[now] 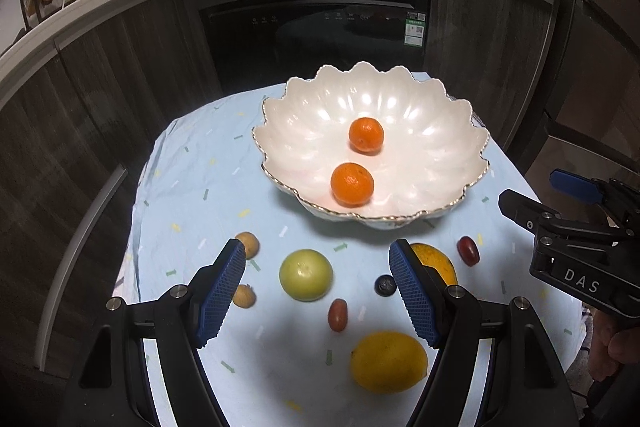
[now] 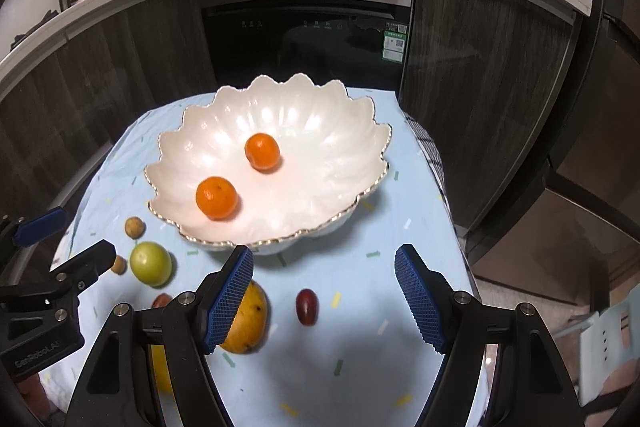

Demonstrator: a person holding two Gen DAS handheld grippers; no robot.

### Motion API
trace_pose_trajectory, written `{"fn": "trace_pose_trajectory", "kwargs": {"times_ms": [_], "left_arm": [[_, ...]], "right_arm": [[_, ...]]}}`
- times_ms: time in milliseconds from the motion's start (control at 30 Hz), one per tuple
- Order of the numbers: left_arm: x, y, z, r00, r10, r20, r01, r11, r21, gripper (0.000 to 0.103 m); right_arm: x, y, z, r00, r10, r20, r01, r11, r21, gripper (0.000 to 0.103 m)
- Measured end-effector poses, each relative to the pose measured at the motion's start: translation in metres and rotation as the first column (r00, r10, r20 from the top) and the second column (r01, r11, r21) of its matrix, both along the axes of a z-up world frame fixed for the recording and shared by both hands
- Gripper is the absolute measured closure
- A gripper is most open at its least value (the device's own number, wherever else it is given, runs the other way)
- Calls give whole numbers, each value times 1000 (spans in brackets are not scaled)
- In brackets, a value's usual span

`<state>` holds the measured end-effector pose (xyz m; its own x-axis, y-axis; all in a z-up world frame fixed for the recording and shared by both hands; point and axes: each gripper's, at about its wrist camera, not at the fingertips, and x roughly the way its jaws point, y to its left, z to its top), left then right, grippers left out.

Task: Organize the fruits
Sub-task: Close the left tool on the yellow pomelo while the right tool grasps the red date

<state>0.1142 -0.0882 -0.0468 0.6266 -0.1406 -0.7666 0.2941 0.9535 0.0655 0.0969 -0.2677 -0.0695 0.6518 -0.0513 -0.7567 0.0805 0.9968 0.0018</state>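
While both claws hang over the near part of the bench [image 1: 192, 187], the left claw [image 1: 318, 291] and the right claw [image 2: 324, 291] have their jaws apart and hold nothing. The white bowl [image 1: 440, 131] stands on the far side of the blue cloth with two oranges [image 1: 352, 185] inside. Near the bowl, the green fruit [image 1: 306, 275], the lemon [image 1: 388, 361], the mango [image 2: 250, 323] and a red grape [image 2: 307, 307] lie on the cloth.
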Motion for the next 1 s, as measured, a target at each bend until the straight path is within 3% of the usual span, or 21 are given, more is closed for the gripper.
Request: {"fn": "trace_pose_trajectory", "kwargs": {"times_ms": [1000], "left_arm": [[-44,-12,-44,997,-59,-56,58,998,-25,29]], "right_arm": [[-20,-3,-47,999,1,-50,-2,1000,-12,29]]}}
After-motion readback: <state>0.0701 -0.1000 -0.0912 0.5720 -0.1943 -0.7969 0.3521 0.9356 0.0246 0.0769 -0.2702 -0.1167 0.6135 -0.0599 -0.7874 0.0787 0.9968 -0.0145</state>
